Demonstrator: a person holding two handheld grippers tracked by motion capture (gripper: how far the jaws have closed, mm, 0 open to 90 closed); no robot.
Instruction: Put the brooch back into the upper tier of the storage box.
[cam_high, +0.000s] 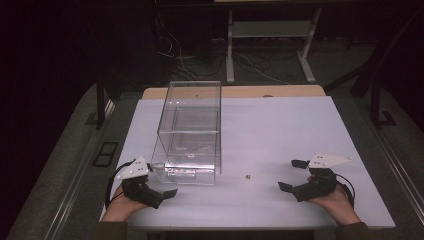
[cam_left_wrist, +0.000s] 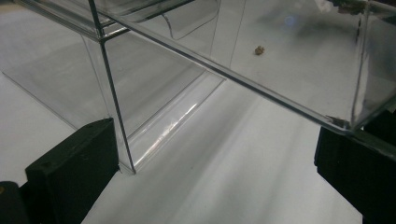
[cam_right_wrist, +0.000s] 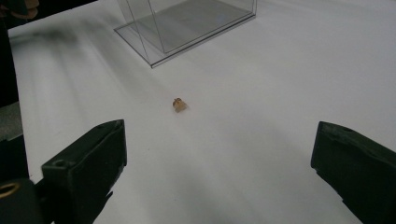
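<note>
A tall clear acrylic box (cam_high: 191, 132) stands on the white table (cam_high: 285, 130), left of centre. A tiny tan-brown piece (cam_high: 247, 176) lies on the table to the right of the box's near corner. My left gripper (cam_high: 161, 181) is open at the box's near left corner. In the left gripper view that gripper (cam_left_wrist: 215, 177) has the box's lower edge (cam_left_wrist: 154, 93) between its spread jaws, and the brown piece (cam_left_wrist: 259, 50) shows through the walls. My right gripper (cam_high: 292, 175) is open and faces the piece (cam_right_wrist: 179, 105) from the right. The piece lies ahead of the right gripper (cam_right_wrist: 219, 177), with the box (cam_right_wrist: 187, 23) beyond it.
A wooden board (cam_high: 240, 91) sticks out past the table's far edge. Behind it are the white legs of another desk (cam_high: 270, 45) and loose cables (cam_high: 175, 55) on a dark floor. The white surface stretches bare to the right of the box.
</note>
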